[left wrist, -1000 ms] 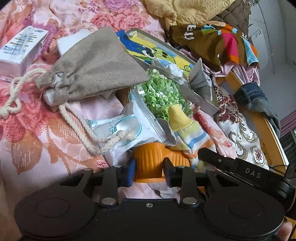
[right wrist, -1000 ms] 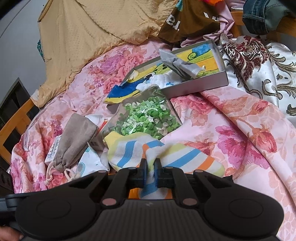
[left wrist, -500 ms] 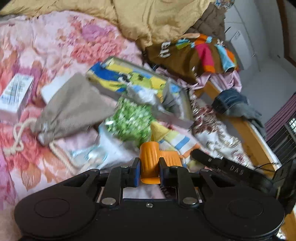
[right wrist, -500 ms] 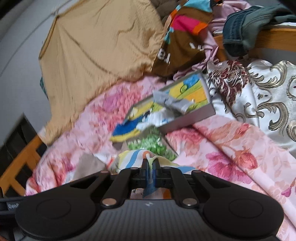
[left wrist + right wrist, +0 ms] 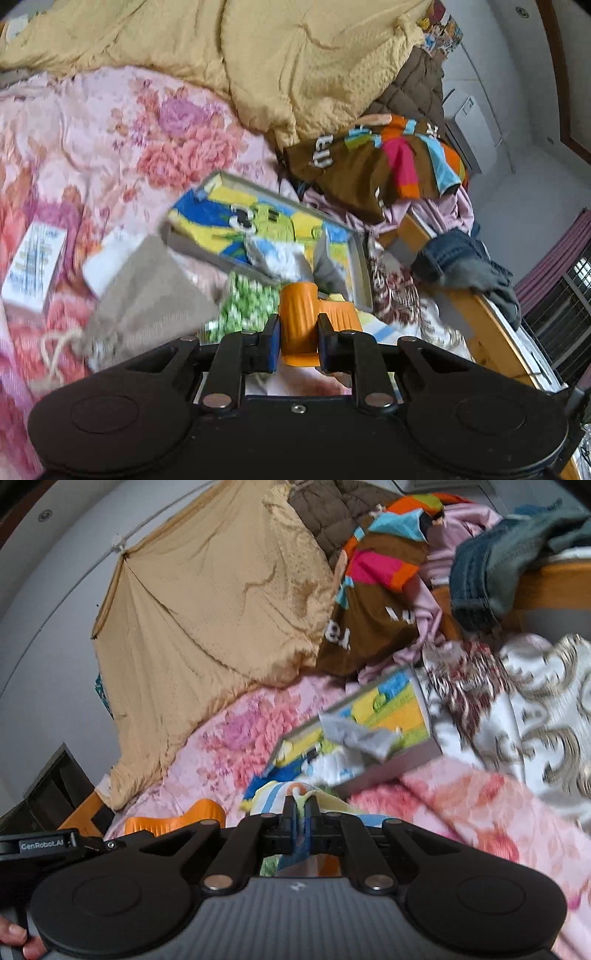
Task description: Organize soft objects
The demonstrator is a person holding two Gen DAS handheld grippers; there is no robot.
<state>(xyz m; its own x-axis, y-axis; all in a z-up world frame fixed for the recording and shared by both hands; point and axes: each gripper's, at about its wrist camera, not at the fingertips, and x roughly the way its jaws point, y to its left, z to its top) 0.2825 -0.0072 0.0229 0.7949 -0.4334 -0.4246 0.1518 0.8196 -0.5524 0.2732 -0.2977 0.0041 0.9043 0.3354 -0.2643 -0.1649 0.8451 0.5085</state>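
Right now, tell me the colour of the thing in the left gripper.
Orange, ribbed; the left gripper is shut on the orange piece. Clearest in the left wrist view.

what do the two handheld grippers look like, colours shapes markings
Both are black, with two round discs at the base and angled linkage arms with silver pivot pins. The left gripper has blue-faced pads. The right gripper has a ribbed grey body.

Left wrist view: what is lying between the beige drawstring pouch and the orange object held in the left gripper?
In the left wrist view, a clear bag of green pieces lies between the beige drawstring pouch and the orange object.
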